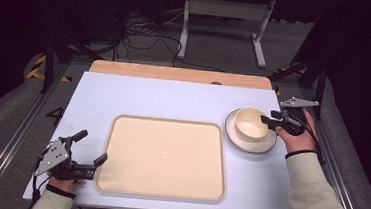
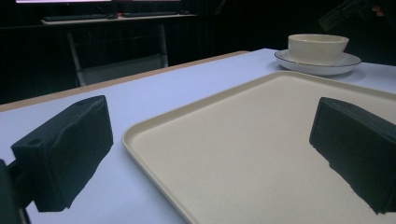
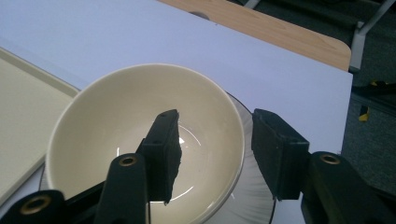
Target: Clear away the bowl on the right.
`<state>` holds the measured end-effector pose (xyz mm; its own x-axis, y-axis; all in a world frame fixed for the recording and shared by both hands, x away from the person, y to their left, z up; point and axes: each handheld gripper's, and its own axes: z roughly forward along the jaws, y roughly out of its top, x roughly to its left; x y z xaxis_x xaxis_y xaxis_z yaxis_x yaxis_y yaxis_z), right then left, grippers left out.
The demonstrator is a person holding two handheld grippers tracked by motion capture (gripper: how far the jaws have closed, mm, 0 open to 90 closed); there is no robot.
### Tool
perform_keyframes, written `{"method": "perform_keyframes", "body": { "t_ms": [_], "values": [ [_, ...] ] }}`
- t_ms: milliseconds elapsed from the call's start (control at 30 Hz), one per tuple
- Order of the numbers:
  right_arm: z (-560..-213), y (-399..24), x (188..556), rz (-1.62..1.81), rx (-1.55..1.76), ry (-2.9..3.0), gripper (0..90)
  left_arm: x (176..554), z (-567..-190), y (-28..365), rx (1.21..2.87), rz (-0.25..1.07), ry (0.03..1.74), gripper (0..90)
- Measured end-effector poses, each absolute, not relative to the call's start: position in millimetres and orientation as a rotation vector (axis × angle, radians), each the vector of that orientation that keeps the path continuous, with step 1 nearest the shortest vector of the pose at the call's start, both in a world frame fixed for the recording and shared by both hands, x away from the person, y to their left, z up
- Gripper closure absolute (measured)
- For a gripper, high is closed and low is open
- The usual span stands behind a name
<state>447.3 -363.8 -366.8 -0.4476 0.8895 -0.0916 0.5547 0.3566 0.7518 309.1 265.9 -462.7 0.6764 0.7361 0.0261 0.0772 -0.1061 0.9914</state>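
A cream bowl (image 1: 250, 123) sits on a dark-rimmed white plate (image 1: 236, 138) beside a plain beige tray (image 1: 164, 155).

High cam looks down over table; left cam low, right cam close; all share bowl (image 1: 250, 123).

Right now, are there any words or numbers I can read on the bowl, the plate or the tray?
None: no words, numbers or labels can be read.
The bowl, plate and tray are plain.
The yellow and black floor stripes are markings, not writing.
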Motion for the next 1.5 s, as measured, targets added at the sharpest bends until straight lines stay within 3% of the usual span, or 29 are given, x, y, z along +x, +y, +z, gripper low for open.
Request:
{"method": "perform_keyframes", "body": {
  "t_ms": [633, 1167, 1500],
  "values": [
    [-389.5, -370.5, 471.6, 0.752, 1.522, 2.154, 57.7, 309.0, -462.6, 266.1, 1.602, 0.635, 0.682, 0.2],
    [-398.5, -361.3, 481.4, 0.686, 1.648, 2.174, 79.7, 309.0, -462.6, 266.1, 1.602, 0.635, 0.682, 0.2],
    [-396.5, -362.4, 481.8, 0.725, 1.823, 2.1, 83.1, 309.0, -462.7, 266.1, 1.601, 0.635, 0.682, 0.2]
  ]
}}
